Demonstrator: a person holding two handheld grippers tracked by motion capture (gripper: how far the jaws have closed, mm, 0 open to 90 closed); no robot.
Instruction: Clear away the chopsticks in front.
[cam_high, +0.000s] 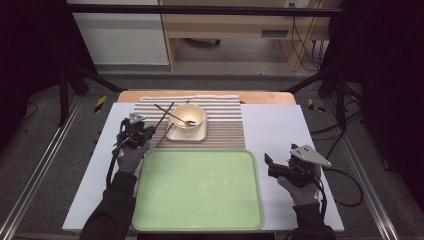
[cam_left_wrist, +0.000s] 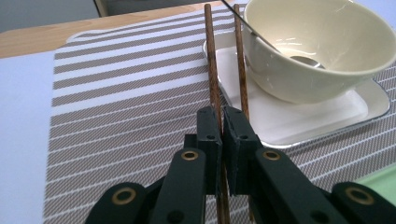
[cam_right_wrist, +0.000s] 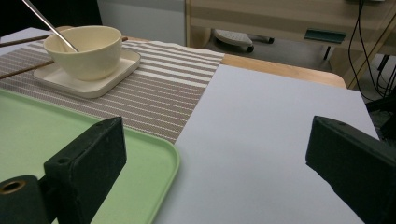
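Nearest the person lies an empty green tray (cam_high: 197, 189) on the white tabletop (cam_high: 272, 127). To its right, the right gripper (cam_high: 269, 165) rests near the tray's right edge with its jaws spread wide and nothing between them; the right gripper view looks across bare table toward the mat.

Left of the tray's far corner, the left gripper (cam_left_wrist: 223, 122) has its jaws closed on the near end of one chopstick (cam_left_wrist: 211, 60). A second chopstick (cam_left_wrist: 240, 70) lies just to the right of the first, and whether the jaws touch it too cannot be told. Both sticks run away across the striped mat (cam_high: 225, 127), passing along the left side of the square plate (cam_left_wrist: 303, 116).

Farther still, the cream bowl (cam_high: 188, 117) stands on that plate, with a metal spoon (cam_high: 181, 119) resting inside, its handle leaning out to the left.

Judged step: lifting the chopstick. Done well, the grip stays firm and the lift goes straight up before any sideways swing, so the far end clears the plate rim, the spoon handle and the neighbouring stick.
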